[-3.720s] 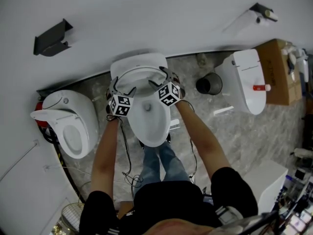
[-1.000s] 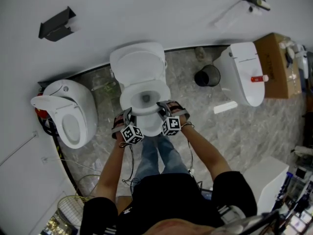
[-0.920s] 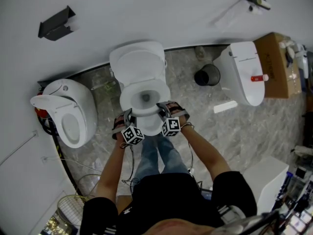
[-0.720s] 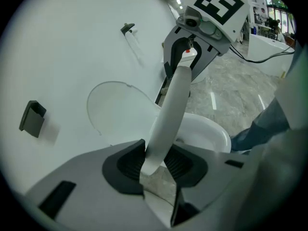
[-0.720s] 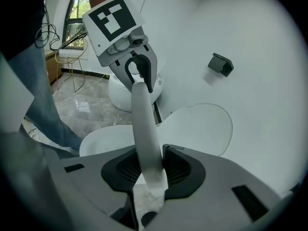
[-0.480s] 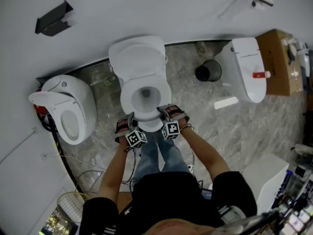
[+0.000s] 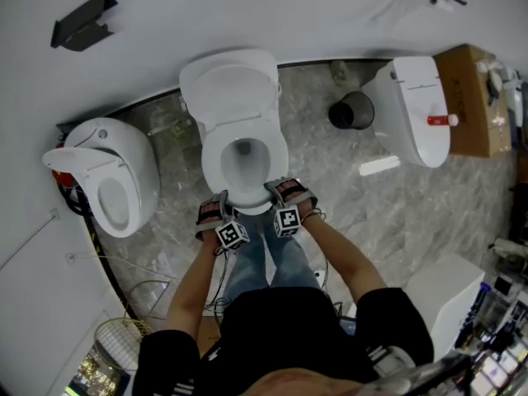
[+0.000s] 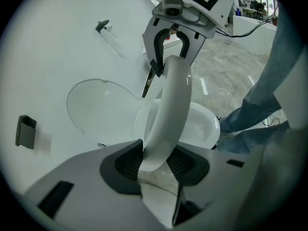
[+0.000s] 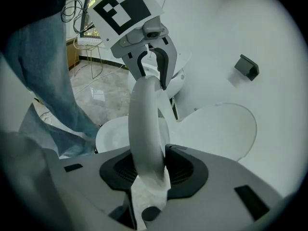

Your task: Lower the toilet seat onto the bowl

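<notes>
The left hand-held gripper [image 8: 156, 163] at seven o'clock and the right hand-held gripper [image 9: 151, 168] at five pinch the white oval plastic toilet seat [image 7: 211, 168] low over the white ceramic bowl [image 8: 202, 125]. Both sets of jaws are narrowly spread and have just been opening.

The toilet seat [image 8: 171, 109] looks like smooth, shiny white plastic. The bowl [image 7: 244, 168] under it is white, hard and glossy too. The floor [image 7: 330, 172] is grey stone with a marble look and some shine. My jeans [image 7: 252, 266] are blue cloth. The box [image 7: 469, 97] is brown cardboard.
</notes>
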The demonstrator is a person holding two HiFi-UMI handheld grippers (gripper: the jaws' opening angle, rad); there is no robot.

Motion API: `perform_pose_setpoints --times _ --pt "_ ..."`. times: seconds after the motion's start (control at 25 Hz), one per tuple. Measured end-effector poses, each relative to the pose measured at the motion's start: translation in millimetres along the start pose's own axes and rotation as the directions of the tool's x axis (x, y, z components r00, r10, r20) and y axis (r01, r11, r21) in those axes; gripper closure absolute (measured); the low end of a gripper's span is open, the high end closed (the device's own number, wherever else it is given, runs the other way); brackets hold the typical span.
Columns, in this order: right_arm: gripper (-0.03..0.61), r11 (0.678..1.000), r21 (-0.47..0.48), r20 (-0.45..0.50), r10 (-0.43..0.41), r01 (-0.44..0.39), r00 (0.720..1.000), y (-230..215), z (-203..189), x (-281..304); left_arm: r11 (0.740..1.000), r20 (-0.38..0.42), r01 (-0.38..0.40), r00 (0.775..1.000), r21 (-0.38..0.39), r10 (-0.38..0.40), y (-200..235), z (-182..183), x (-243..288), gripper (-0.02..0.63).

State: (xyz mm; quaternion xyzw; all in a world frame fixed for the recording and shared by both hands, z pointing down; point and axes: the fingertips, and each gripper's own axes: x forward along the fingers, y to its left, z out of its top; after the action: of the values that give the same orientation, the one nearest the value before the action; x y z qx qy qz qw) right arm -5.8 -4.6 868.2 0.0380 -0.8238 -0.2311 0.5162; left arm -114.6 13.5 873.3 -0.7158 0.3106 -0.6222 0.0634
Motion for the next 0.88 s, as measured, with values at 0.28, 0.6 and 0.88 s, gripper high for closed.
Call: perform_pose_setpoints --times 0.28,0.6,0.88 --pt "0.408 0.999 -0.028 -0.018 0.04 -0.041 0.999 29 -4 12 0.997 -0.016 0.043 0.999 0.07 -0.042 -31 -6 9 0.448" --pt "0.379 0.997 -0.048 -0.059 0.056 -0.059 0.997 52 -9 24 0.983 -0.036 0.108 0.994 0.147 -0.104 -59 -11 19 0.433" --pt "0.368 0.991 0.129 -0.043 0.026 -0.02 0.999 64 -23 -18 0.978 -0.039 0.128 0.992 0.166 -0.123 -65 -13 21 0.426"
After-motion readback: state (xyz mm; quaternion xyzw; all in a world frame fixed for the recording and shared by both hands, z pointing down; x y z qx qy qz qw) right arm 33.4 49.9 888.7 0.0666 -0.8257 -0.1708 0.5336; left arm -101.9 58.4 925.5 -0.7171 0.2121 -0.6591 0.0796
